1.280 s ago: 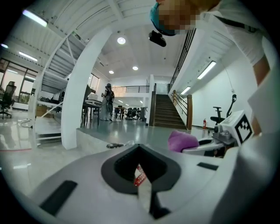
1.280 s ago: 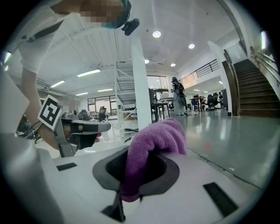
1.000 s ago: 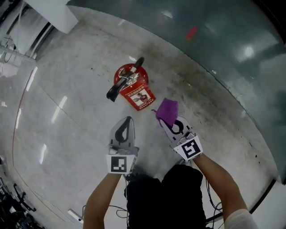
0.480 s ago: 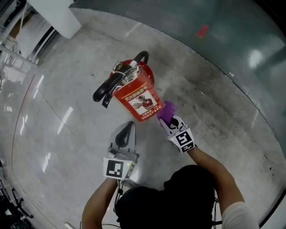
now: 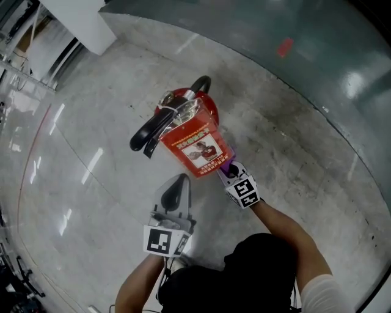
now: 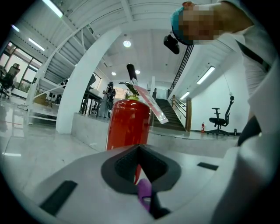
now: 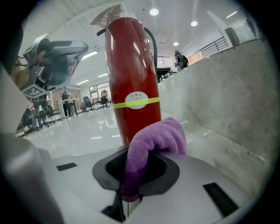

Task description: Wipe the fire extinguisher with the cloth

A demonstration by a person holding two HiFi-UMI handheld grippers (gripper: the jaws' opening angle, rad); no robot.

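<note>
A red fire extinguisher (image 5: 190,136) stands upright on the pale floor, its black handle (image 5: 148,131) pointing left. My right gripper (image 5: 230,172) is shut on a purple cloth (image 5: 229,165) and holds it against the cylinder's lower right side. In the right gripper view the cloth (image 7: 154,142) bulges out of the jaws just in front of the red cylinder (image 7: 132,74). My left gripper (image 5: 179,181) hangs shut and empty a little short of the extinguisher. In the left gripper view the extinguisher (image 6: 127,124) stands straight ahead.
A low grey stone ledge (image 5: 256,79) runs diagonally behind the extinguisher, with a dark glossy surface (image 5: 317,43) beyond it. A white pillar (image 5: 76,18) stands at the top left. Polished floor (image 5: 79,165) spreads to the left.
The view has dropped closer to the extinguisher, which looks larger now. My right gripper has carried the cloth forward and down to the cylinder's side. The left gripper stays shut.
</note>
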